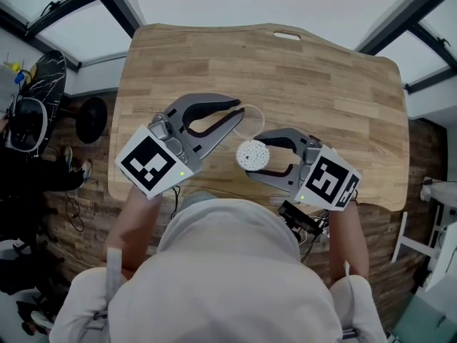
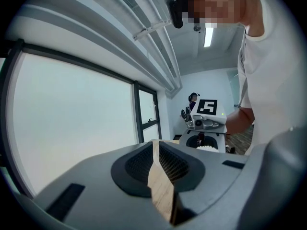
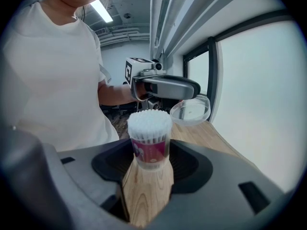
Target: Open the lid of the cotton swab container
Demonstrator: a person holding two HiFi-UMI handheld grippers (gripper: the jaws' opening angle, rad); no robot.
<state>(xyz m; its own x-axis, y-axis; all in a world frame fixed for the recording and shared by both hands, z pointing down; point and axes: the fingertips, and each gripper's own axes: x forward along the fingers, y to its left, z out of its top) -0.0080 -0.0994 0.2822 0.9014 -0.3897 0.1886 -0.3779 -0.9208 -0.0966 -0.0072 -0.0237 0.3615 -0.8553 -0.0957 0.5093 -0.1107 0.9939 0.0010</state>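
The cotton swab container (image 1: 252,153) is a small clear tube with a red label, its top uncovered and packed with white swab tips. My right gripper (image 1: 255,156) is shut on it just above the wooden table (image 1: 321,84); in the right gripper view the container (image 3: 149,135) stands upright between the pads of that gripper (image 3: 149,153). The round clear lid (image 1: 251,120) is off the container, held up and to the left of it by its rim at the tips of my left gripper (image 1: 240,114). The lid (image 3: 191,111) also shows in the right gripper view. In the left gripper view the jaws (image 2: 156,145) stand nearly together; the lid is hard to make out there.
Nothing else lies on the table (image 3: 204,133); its front edge is close under both grippers. The person's torso in a white shirt (image 1: 221,263) fills the near side. A dark stool (image 1: 91,118) and other dark gear stand on the floor at the left.
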